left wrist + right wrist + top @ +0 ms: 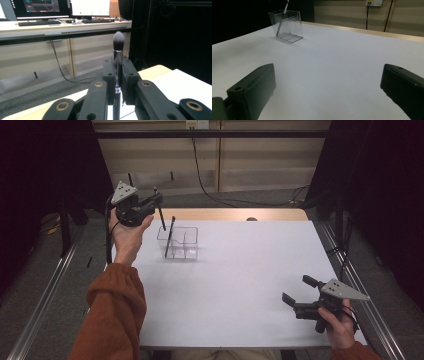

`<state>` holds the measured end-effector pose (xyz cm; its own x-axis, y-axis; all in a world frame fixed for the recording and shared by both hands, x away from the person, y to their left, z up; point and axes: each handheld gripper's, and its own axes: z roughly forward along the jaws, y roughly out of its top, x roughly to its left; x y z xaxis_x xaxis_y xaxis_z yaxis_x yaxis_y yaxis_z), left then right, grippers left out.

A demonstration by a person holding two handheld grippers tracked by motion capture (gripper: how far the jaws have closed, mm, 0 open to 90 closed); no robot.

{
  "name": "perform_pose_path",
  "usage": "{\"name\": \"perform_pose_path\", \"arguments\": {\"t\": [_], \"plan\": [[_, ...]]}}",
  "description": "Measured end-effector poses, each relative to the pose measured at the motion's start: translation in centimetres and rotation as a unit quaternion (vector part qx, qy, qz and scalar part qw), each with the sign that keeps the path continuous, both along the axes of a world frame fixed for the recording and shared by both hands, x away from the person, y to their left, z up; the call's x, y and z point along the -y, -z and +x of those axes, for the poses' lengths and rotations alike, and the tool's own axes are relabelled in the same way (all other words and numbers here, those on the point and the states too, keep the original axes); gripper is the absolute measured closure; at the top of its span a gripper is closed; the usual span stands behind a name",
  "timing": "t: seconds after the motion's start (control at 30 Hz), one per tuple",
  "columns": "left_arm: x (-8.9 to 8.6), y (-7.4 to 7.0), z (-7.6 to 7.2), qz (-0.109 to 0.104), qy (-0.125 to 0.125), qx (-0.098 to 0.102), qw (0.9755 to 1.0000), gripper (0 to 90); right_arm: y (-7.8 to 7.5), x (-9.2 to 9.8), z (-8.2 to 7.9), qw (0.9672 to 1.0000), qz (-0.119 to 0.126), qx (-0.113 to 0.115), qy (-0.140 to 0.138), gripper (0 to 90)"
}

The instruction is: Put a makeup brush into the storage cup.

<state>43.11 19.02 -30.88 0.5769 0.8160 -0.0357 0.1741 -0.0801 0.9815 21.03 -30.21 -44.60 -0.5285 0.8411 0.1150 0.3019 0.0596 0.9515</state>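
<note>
My left gripper [156,199] hovers above the table's far left, shut on a black makeup brush [162,220]. In the left gripper view the brush [118,57] stands upright between the jaws, its dark bristles [118,39] on top. A clear plastic organizer [187,245] with compartments stands just right of that gripper. A second black brush [170,236] leans in its left compartment. My right gripper [297,290] rests low at the table's near right, open and holding nothing. In its own view the jaws stand wide apart, with the organizer [289,27] far off.
The white table top [240,270] has a wooden strip [225,214] along its far edge. Metal rails [45,290] run along both sides of the table. Desks with monitors [42,7] and a hanging cable [200,175] lie beyond.
</note>
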Motion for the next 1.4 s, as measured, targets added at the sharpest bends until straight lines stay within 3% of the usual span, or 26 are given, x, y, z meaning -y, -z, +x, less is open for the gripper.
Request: {"name": "perform_pose_path", "arguments": {"t": [0.6, 1.4], "plan": [[-0.2, 3.3, 0.7, 0.011, -0.010, -0.030, 0.9994, 83.9, 0.0, 0.0, -0.1, 1.0000, -0.005, 0.002, -0.003, 0.0], [0.4, 5.8, 0.7, 0.025, -0.007, -0.051, 0.9984, 83.9, 0.0, 0.1, 0.0, 1.0000, -0.004, 0.000, -0.001, 0.0]]}}
